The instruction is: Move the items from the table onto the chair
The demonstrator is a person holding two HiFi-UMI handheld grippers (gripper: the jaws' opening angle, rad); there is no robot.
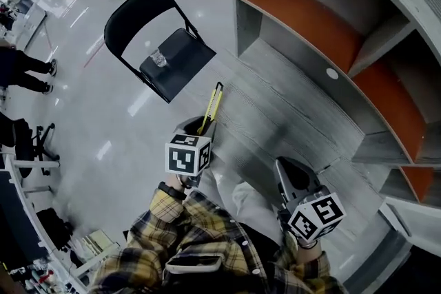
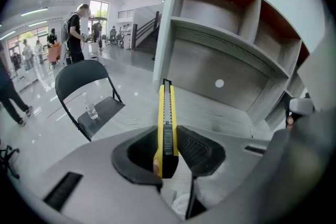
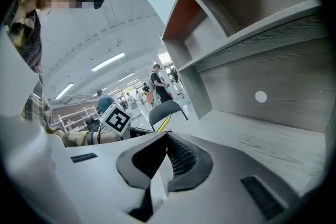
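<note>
A yellow and black utility knife (image 1: 212, 107) sticks out forward from my left gripper (image 1: 201, 129), which is shut on its handle end; in the left gripper view the knife (image 2: 167, 123) stands upright between the pads. It hangs over the table's left edge, pointing toward a black folding chair (image 1: 187, 51) on the floor. A small clear glass (image 1: 158, 58) stands on the chair's seat (image 2: 107, 107). My right gripper (image 1: 286, 172) is shut with nothing in it, held over the grey table (image 1: 296, 107). In the right gripper view its jaws (image 3: 167, 157) meet, with the chair (image 3: 165, 112) far ahead.
A grey shelf unit with orange insides (image 1: 310, 24) rises along the table's back and right. The glossy floor (image 1: 103, 120) lies between me and the chair. People stand far off (image 2: 73, 29), and a black office chair (image 1: 31, 138) sits at the left.
</note>
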